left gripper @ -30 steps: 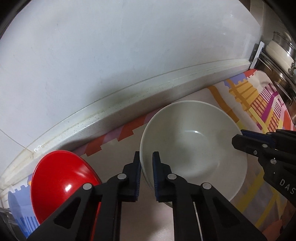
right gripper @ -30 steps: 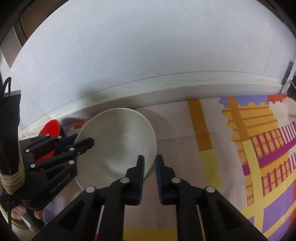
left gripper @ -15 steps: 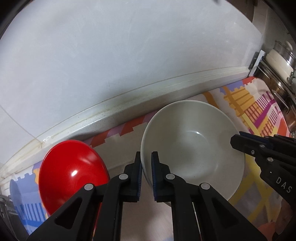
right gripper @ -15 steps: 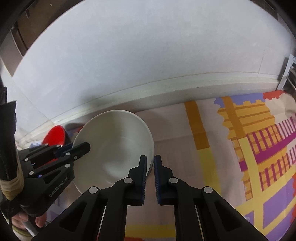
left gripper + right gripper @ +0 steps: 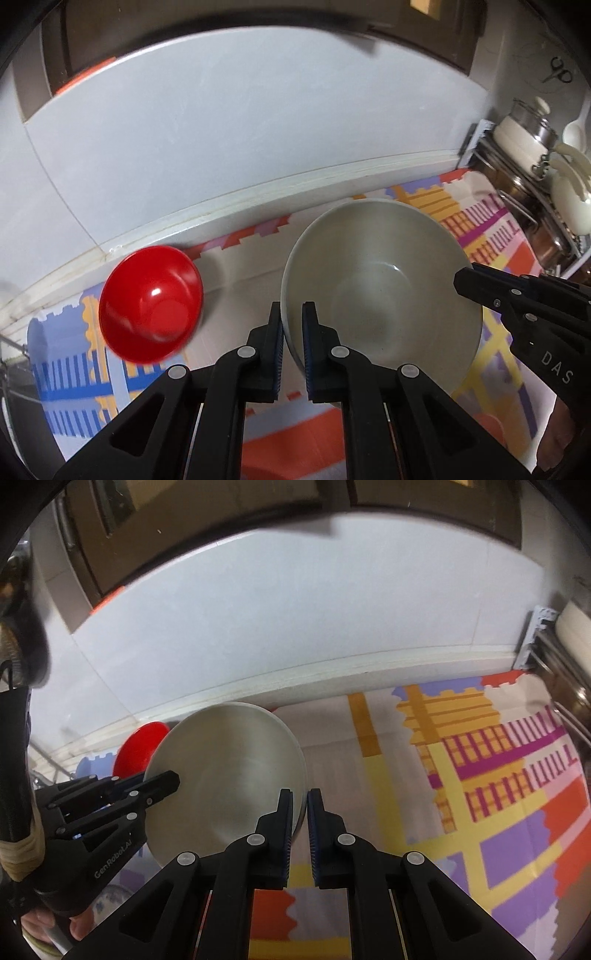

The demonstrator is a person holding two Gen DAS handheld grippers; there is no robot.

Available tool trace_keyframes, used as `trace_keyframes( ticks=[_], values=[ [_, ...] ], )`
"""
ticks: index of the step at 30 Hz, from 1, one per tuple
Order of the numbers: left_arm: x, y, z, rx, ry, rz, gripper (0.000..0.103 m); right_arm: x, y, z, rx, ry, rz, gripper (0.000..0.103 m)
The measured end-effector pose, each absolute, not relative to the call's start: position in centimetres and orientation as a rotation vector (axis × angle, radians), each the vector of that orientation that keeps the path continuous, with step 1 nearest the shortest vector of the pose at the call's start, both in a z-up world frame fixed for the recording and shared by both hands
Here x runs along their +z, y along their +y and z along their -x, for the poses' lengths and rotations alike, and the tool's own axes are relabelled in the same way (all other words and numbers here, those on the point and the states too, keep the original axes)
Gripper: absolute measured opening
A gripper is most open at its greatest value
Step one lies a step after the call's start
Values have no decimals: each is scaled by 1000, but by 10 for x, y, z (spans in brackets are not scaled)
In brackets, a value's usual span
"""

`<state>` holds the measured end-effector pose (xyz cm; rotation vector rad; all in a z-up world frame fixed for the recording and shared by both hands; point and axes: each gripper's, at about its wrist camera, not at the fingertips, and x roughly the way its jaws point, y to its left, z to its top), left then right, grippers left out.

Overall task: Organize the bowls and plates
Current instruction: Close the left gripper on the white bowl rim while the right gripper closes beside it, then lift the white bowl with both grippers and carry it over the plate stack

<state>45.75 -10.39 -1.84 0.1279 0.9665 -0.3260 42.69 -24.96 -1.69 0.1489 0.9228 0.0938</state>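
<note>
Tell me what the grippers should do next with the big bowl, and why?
Probably carry it sideways to the red bowl. The left gripper and right gripper each pinch the white bowl's rim on opposite sides, and it looks lifted off the mat.

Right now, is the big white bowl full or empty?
Empty. The big white bowl shows only its bare, shiny inside down to the bottom, while the left gripper and right gripper pinch opposite rims.

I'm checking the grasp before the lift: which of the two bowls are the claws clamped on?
The large white bowl: the left claw and right claw pinch opposite rims. The small red bowl sits untouched.
</note>
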Motion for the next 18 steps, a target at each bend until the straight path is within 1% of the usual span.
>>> trace_keyframes(
  ticks=[9, 18],
  values=[
    [0, -113, -405, -353, 941, -109, 11, -2, -259, -376, 78, 911, -148, 10],
    [0, -124, -359, -380, 949, -86, 11, 1, -271, -323, 58, 910, -159, 10]
  ],
)
